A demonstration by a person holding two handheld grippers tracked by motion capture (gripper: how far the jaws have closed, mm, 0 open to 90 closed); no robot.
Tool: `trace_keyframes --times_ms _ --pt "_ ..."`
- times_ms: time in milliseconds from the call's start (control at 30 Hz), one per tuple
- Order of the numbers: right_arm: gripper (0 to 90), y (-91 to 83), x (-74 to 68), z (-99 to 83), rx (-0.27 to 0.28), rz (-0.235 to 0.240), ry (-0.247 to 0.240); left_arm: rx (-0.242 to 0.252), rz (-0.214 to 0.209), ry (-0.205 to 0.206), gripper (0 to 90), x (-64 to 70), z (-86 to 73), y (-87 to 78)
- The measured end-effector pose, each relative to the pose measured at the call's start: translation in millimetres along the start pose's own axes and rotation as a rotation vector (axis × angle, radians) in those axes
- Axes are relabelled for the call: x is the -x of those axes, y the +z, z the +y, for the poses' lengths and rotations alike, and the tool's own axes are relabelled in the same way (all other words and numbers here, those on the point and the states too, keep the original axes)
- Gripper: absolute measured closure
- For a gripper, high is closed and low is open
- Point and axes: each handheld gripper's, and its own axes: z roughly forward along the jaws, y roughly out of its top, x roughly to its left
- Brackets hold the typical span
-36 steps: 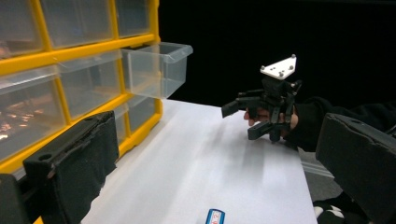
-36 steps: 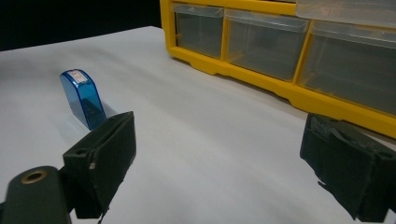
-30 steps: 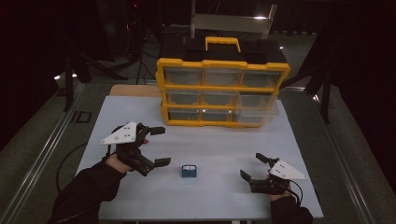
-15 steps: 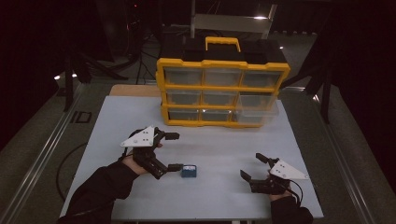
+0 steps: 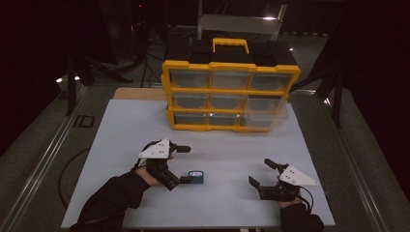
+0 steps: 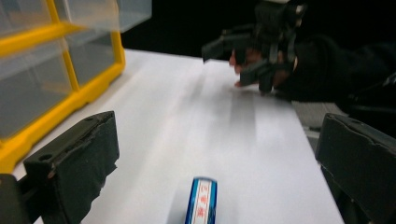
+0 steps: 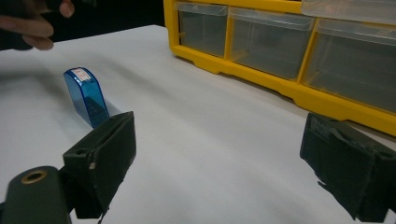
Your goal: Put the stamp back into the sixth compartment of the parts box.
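A small blue translucent case (image 5: 196, 176) with a white, red-printed label stands on edge on the white table (image 5: 227, 150). My left gripper (image 5: 186, 164) is open just left of it, and its near jaw reaches the case's left end. In the left gripper view the case (image 6: 201, 201) lies low between the wide-apart jaws of that gripper (image 6: 217, 172). My right gripper (image 5: 259, 172) rests open near the front right edge with nothing between its jaws. In the right gripper view, beyond that gripper's (image 7: 224, 168) left jaw, the case (image 7: 86, 95) stands upright.
A yellow drawer organizer (image 5: 229, 96) with clear drawers and a black top stands at the back middle of the table. Its bottom right drawer (image 5: 266, 116) sticks out a little. Dark floor and stands surround the table. The right hand and gripper (image 6: 261, 42) show far off.
My left gripper has moved right and toward the front, closing in on the blue case until the case sits at its jaws. The right gripper has stayed put.
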Motion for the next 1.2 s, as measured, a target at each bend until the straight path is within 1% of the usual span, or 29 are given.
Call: trace_keyframes --times_ms 67,100,167,267,333,400,467,500,533,567,600,633,667,700,733,800,833,900,967,1067,1133,1200 --pt "10.8 0.1 0.0 0.0 0.0 0.0 0.0 -0.031 -0.001 -0.006 1.5 -0.2 -3.4 3.2" --pt "10.8 0.1 -0.1 0.0 0.0 0.001 -0.001 -0.044 -0.009 -0.011 1.5 -0.4 -5.0 4.7" --pt "10.8 -0.1 -0.1 0.1 0.0 0.0 -0.001 -0.07 -0.008 -0.004 1.5 -0.2 -8.0 7.3" --pt "10.8 -0.1 0.2 0.0 0.0 -0.001 -0.001 -0.106 -0.014 -0.01 1.7 -1.1 -13.7 11.9" --pt "10.8 0.0 -0.1 0.1 0.001 0.0 -0.002 -0.131 -0.018 -0.004 3.5 -1.0 -16.7 14.8" --pt "10.8 0.0 -0.1 0.1 0.0 0.001 -0.001 -0.148 -0.026 -0.011 3.7 -1.1 -19.0 17.7" --pt "10.8 0.1 0.2 -0.1 0.0 0.0 -0.002 -0.176 -0.028 -0.01 4.1 -1.4 -19.8 20.0" --pt "10.8 0.1 0.2 -0.1 0.0 0.0 -0.002 -0.176 -0.028 -0.01 4.3 -1.4 -19.8 20.0" --pt "10.8 0.0 0.2 -0.1 0.0 0.0 -0.001 -0.204 -0.037 -0.019 4.3 -2.1 -20.3 21.8" --pt "10.8 -0.1 0.3 0.0 0.0 0.0 -0.001 -0.212 -0.036 -0.013 5.3 -2.1 -20.7 22.4" --pt "10.8 -0.1 0.3 0.0 0.001 0.0 0.0 -0.226 -0.025 -0.019 5.6 -2.5 -21.1 23.4" --pt "10.8 -0.1 0.3 -0.1 0.001 0.0 0.0 -0.238 -0.024 -0.032 6.2 -3.6 -21.4 24.0" --pt "10.8 0.0 0.2 -0.1 0.0 0.001 0.0 -0.242 -0.025 -0.038 7.1 -4.5 -21.9 24.3" --pt "10.8 0.1 0.2 -0.2 0.0 0.002 -0.001 -0.251 -0.015 -0.038 7.8 -4.9 -22.3 24.6" --pt "10.8 0.2 0.2 -0.2 0.0 0.002 -0.001 -0.257 -0.02 -0.042 9.7 -5.5 -22.7 25.0" --pt "10.8 0.2 0.3 -0.2 0.001 0.003 -0.001 -0.271 -0.009 -0.036 11.0 -5.4 -23.4 25.9" --pt "10.8 0.2 0.3 -0.2 0.001 0.002 0.0 -0.271 -0.016 -0.036 13.4 -5.2 -23.9 26.3" --pt "10.8 0.1 0.4 -0.2 0.001 0.002 -0.001 -0.283 -0.009 -0.022 15.1 -4.9 -24.4 27.2" --pt "10.8 0.2 0.4 -0.3 0.001 0.003 0.0 -0.288 -0.014 -0.017 16.7 -5.2 -25.2 27.7" --pt "10.8 0.4 0.1 -0.4 -0.001 0.004 -0.001 -0.315 -0.02 -0.02 19.7 -6.3 -26.4 29.7" --pt "10.8 0.5 0.1 -0.4 -0.001 0.005 -0.001 -0.328 -0.029 -0.013 24.4 -6.5 -27.4 30.9" --pt "10.8 0.5 0.3 -0.5 -0.002 0.005 -0.001 -0.339 -0.027 -0.017 26.9 -7.1 -28.4 32.4"
